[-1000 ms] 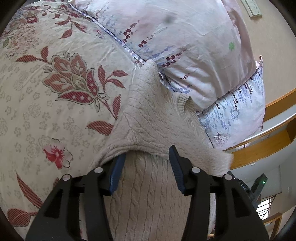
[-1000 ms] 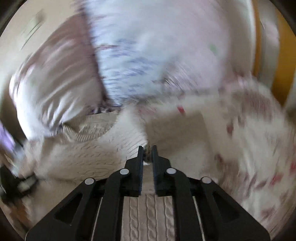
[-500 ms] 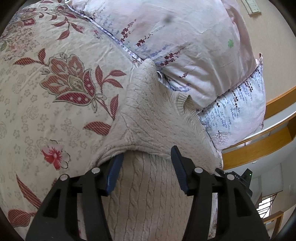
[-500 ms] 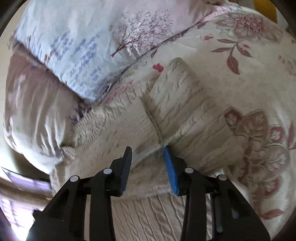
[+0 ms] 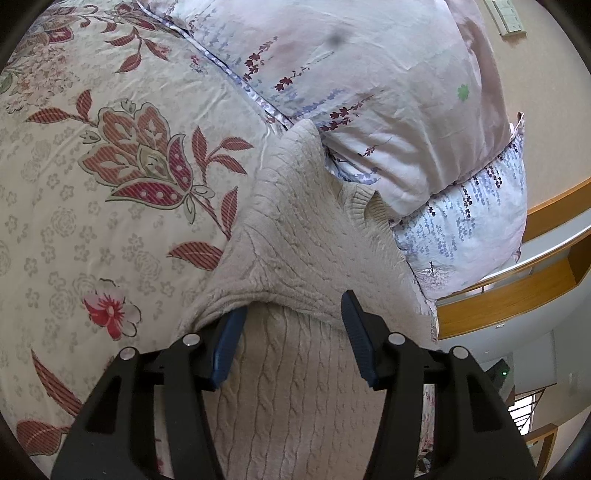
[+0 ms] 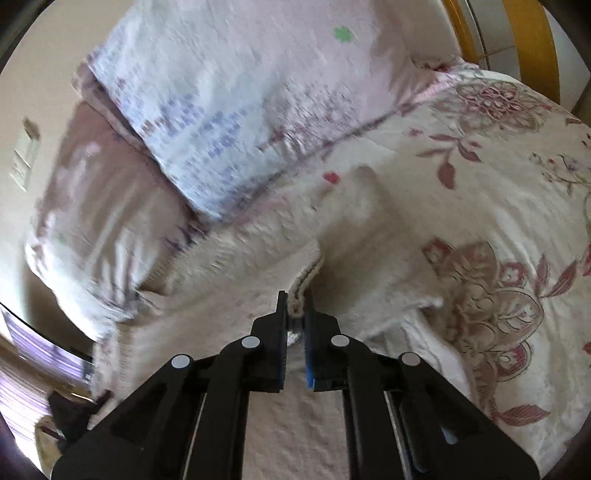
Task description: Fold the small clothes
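Observation:
A cream cable-knit sweater (image 5: 295, 236) lies on the flowered bedspread (image 5: 92, 206), its top against the pillows. A sleeve or side part is folded over the body. My left gripper (image 5: 291, 314) is open, its blue pads on either side of the folded edge, holding nothing. In the right wrist view the sweater (image 6: 354, 236) is blurred. My right gripper (image 6: 295, 306) is shut on a ridge of the sweater's knit edge (image 6: 306, 277).
Two pale flowered pillows (image 5: 388, 92) are stacked at the head of the bed, also seen in the right wrist view (image 6: 229, 110). A wooden bed frame (image 5: 517, 288) runs at the right. A light switch (image 5: 506, 14) is on the wall.
My right gripper was open around the sweater seam half a second ago and has now shut on the knit edge, and it is moving. My left gripper has barely moved.

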The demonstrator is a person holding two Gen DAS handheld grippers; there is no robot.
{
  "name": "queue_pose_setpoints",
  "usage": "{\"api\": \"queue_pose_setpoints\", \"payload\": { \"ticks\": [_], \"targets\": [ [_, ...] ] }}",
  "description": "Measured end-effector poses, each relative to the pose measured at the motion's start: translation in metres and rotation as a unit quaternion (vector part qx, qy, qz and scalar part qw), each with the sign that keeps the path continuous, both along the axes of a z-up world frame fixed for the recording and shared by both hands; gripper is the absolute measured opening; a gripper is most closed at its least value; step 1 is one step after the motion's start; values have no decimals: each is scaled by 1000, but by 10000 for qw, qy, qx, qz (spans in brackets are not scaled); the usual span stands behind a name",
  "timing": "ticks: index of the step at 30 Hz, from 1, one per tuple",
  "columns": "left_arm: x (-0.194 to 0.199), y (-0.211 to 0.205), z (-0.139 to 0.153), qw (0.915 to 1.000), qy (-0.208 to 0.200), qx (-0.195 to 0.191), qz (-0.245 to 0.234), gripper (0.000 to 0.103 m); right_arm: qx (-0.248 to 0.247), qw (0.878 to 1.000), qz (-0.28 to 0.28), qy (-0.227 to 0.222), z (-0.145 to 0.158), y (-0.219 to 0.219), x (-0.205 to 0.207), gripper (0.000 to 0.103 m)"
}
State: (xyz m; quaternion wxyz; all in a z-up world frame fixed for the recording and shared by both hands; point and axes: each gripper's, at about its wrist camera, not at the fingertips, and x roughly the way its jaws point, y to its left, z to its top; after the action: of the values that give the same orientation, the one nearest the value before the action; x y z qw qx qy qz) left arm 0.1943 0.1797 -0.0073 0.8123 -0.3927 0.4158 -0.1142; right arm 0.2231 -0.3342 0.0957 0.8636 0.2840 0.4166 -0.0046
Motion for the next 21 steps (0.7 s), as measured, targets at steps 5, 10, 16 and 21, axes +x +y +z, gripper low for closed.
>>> {"api": "queue_pose_setpoints", "payload": {
  "ticks": [5, 10, 16, 21],
  "targets": [
    [-1, 0, 0, 10000, -14, -30, 7, 53, -216, 9994, 117, -243, 4, 4, 4, 8],
    [-3, 2, 1, 10000, -25, -61, 7, 53, -396, 9989, 4, 261, -21, -2, 10, 8],
    [-4, 1, 1, 10000, -19, -34, -1, 53, -619, 9975, 128, 310, -27, 2, 8, 13],
    [-20, -2, 7, 9994, 3, 172, -301, 54, -294, 9990, 291, 158, -14, -9, -10, 48]
  ]
}}
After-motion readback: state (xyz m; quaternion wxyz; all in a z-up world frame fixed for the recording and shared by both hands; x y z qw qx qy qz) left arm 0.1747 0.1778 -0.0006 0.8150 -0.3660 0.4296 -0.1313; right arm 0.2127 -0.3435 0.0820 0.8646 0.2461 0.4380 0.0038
